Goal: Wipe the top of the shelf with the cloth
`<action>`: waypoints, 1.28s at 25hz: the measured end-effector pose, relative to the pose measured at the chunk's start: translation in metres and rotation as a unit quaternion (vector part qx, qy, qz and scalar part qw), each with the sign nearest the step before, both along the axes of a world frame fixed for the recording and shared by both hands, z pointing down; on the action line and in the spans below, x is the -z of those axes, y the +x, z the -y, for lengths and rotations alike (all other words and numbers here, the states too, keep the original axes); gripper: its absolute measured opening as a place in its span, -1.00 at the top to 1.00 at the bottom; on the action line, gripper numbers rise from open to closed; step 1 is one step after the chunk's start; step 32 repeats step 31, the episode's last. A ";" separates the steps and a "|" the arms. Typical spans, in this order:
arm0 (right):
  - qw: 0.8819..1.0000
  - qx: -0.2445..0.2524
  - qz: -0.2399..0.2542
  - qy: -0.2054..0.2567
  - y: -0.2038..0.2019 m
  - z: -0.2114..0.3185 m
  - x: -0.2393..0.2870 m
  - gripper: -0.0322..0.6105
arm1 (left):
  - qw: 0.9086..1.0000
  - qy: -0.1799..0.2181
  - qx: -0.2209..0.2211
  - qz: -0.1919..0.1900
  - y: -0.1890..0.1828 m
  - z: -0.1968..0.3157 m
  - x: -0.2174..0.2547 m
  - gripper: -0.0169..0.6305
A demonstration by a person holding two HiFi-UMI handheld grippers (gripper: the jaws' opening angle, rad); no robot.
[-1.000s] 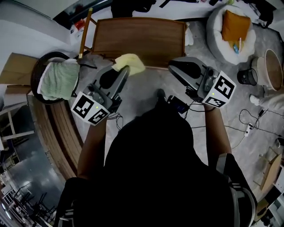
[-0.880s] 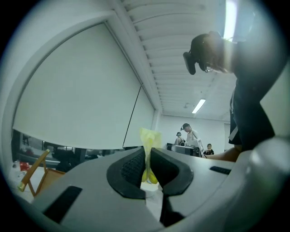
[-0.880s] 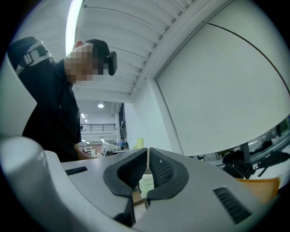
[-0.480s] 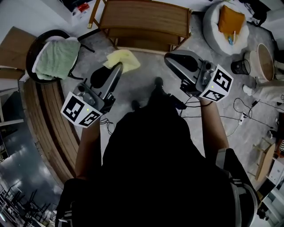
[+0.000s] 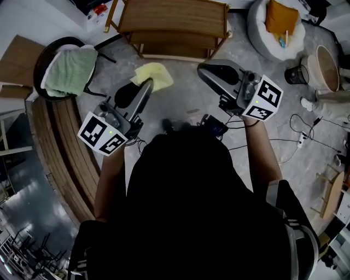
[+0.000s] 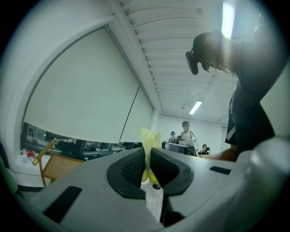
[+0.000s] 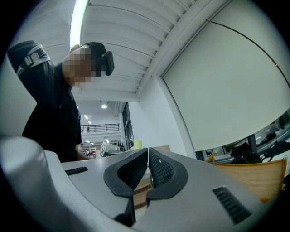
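The left gripper (image 5: pixel 147 85) has its jaws closed on a pale yellow cloth (image 5: pixel 155 74). In the left gripper view the two dark ribbed pads press together on a thin fold of that cloth (image 6: pixel 150 137), which sticks up above the left gripper's (image 6: pixel 147 152) tips and bunches slightly below them. From the head view the cloth hangs off the gripper's far end, over the grey floor (image 5: pixel 183 106), just on the near side of the brown wooden shelf (image 5: pixel 172 15) and off its top. The shelf stands at the far middle of the scene.

The right gripper (image 5: pixel 202 70) is held up to the right of the cloth, apart from it, also near the shelf's near edge. In the right gripper view the right gripper (image 7: pixel 148 153) has its pads shut against each other with nothing between them.

To the far left a green towel (image 5: pixel 68 68) lies on a black round chair (image 5: pixel 44 54). To the far right sits a white round cushion (image 5: pixel 260 33) with an orange pillow (image 5: pixel 281 17) on it.
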State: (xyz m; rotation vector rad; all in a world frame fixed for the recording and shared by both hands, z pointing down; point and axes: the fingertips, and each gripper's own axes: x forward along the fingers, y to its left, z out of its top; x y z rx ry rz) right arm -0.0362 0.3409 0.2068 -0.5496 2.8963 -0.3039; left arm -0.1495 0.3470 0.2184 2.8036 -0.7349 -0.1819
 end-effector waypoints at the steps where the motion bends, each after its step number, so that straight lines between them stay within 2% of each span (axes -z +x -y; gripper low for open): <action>1: 1.000 0.000 0.001 -0.001 0.001 0.001 -0.001 0.81 | 1.000 -0.004 -0.004 0.002 0.003 0.001 -0.002 0.85; 6: 1.000 -0.004 0.016 -0.013 0.023 -0.011 -0.013 0.82 | 1.000 -0.011 -0.027 0.011 0.036 -0.007 -0.008 0.85; 15: 1.000 0.014 0.002 -0.009 0.033 -0.037 -0.032 0.82 | 0.998 -0.026 -0.045 0.018 0.067 -0.023 -0.026 0.85; 19: 1.000 0.020 0.000 -0.007 0.032 -0.033 -0.033 0.82 | 0.998 -0.029 -0.051 0.025 0.068 -0.020 -0.026 0.85; 25: 0.999 0.034 -0.004 0.004 0.026 -0.034 -0.030 0.82 | 0.998 -0.021 -0.035 0.053 0.063 -0.027 -0.025 0.85; 27: 0.999 0.042 -0.032 -0.004 0.013 -0.032 -0.039 0.82 | 0.997 -0.027 -0.035 0.058 0.057 -0.022 -0.030 0.85; 31: 0.990 0.054 -0.130 -0.019 -0.030 -0.024 -0.067 0.82 | 0.996 -0.039 -0.043 0.063 0.033 -0.005 -0.033 0.85; 32: 0.990 0.054 -0.130 -0.019 -0.030 -0.024 -0.067 0.82 | 0.996 -0.039 -0.043 0.063 0.033 -0.005 -0.033 0.85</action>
